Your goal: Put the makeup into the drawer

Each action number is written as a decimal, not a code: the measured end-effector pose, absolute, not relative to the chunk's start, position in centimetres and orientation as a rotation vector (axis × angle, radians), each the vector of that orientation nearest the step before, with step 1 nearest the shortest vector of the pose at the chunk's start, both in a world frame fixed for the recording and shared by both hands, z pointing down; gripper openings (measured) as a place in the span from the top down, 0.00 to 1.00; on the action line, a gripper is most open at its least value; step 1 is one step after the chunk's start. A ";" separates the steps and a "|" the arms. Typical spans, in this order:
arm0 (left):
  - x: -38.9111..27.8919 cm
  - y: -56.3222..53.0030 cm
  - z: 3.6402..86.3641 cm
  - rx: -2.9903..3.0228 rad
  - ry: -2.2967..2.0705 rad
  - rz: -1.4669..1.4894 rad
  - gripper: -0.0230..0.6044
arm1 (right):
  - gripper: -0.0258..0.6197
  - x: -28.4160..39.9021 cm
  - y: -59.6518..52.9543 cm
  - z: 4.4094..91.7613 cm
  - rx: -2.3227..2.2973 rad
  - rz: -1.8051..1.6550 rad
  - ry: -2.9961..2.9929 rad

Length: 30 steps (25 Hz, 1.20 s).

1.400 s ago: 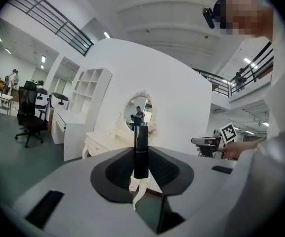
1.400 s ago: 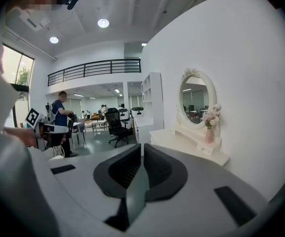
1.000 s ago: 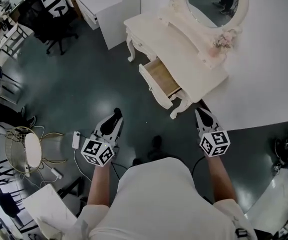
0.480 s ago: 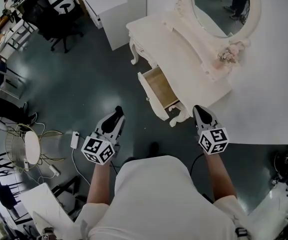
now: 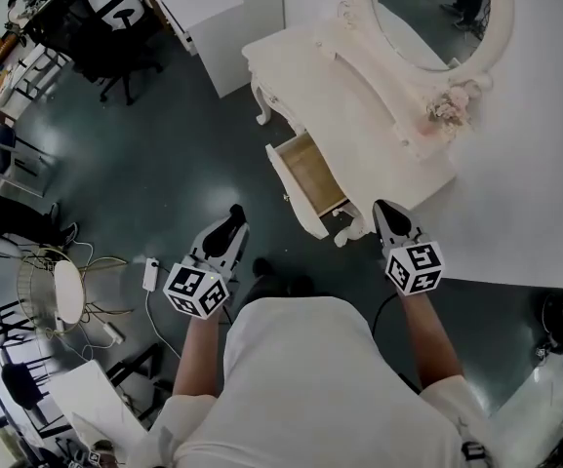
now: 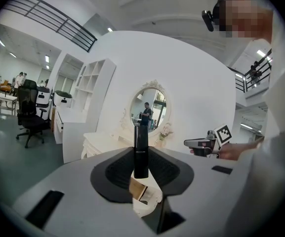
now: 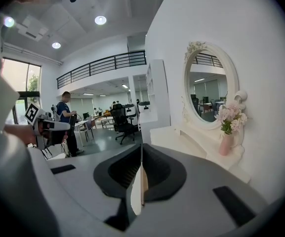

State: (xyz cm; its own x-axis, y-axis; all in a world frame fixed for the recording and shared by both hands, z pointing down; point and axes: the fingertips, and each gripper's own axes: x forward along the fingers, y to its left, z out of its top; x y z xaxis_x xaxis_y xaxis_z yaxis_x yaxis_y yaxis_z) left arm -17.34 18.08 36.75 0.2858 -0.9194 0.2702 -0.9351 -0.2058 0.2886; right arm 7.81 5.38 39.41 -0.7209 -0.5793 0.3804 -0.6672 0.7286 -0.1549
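A slim black makeup tube [image 6: 141, 147] stands upright between the jaws of my left gripper [image 6: 141, 158], which is shut on it. In the head view the left gripper [image 5: 233, 216] hangs over the dark floor, left of and short of the open wooden-lined drawer [image 5: 310, 174] of the white dressing table [image 5: 359, 96]. My right gripper [image 5: 380, 209] is close to the table's front leg, right of the drawer. In the right gripper view its jaws [image 7: 141, 177] are shut with nothing between them.
An oval mirror [image 5: 437, 8] and a pink flower vase [image 5: 452, 105] stand on the dressing table. A white cabinet [image 5: 213, 18] and a black office chair [image 5: 96, 37] lie beyond. A gold wire stool [image 5: 61, 291] and a power strip [image 5: 150, 273] are on the floor at left.
Both grippers have moved forward toward the dressing table, the right one now beside its front leg. The left stays shut on the black tube and the right stays shut.
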 end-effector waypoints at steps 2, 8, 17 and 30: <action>-17.5 17.5 36.9 2.176 -1.658 0.064 0.80 | 0.91 7.6 5.2 39.7 0.973 0.416 -2.620; -18.4 14.2 37.9 2.188 -1.624 0.076 0.80 | 0.91 6.8 3.9 41.1 0.974 0.404 -2.572; -20.2 7.9 40.1 2.262 -1.494 0.216 0.80 | 0.91 4.4 0.5 42.7 1.037 0.447 -2.477; -22.8 -1.3 45.3 2.355 -1.216 0.384 0.80 | 0.91 1.6 -3.3 44.2 1.157 0.494 -2.321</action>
State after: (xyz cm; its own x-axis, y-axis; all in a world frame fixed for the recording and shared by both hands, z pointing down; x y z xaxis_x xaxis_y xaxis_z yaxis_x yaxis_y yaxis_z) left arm -22.76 -1.28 45.26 0.5704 -0.6925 0.4417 -0.8206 -0.5037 0.2700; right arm 1.60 -3.31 44.16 -0.5166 -0.6330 0.5765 -0.8129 0.5741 -0.0980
